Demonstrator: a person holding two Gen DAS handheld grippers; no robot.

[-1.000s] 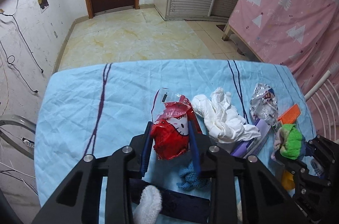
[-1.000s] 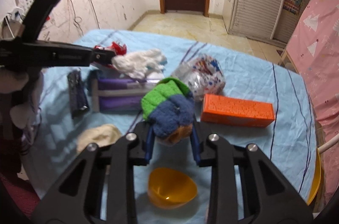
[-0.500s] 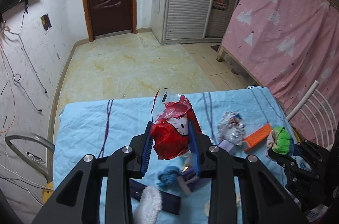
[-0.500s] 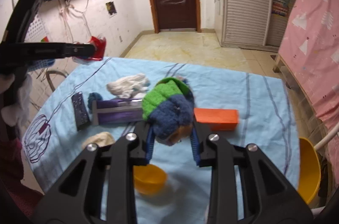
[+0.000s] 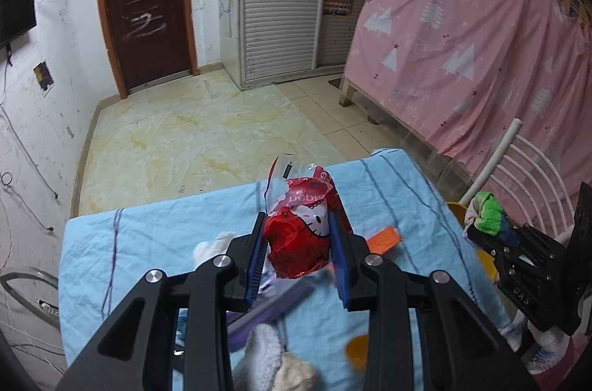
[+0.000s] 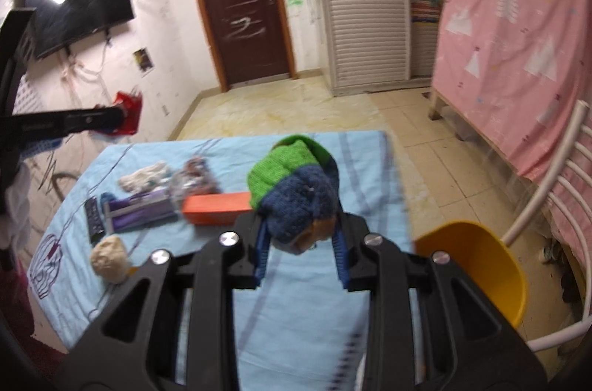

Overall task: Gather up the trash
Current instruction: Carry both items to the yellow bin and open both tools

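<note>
My left gripper (image 5: 299, 243) is shut on a red Hello Kitty wrapper (image 5: 299, 235) and holds it high above the table. It also shows at the left of the right wrist view (image 6: 127, 111). My right gripper (image 6: 299, 243) is shut on a green and blue knitted sock ball (image 6: 296, 191), also held well above the table; it appears at the right of the left wrist view (image 5: 488, 215). Below lies the blue tablecloth (image 6: 362, 161).
On the table lie an orange box (image 6: 216, 208), a purple box (image 6: 138, 211), a crinkled foil wrapper (image 6: 194, 178), a white cloth (image 6: 146, 176), a black remote (image 6: 94, 219) and a beige ball (image 6: 109, 258). A yellow chair (image 6: 477, 265) stands at the right.
Both grippers have risen higher and pulled back from the table with their loads, so the table items look smaller and lower.
</note>
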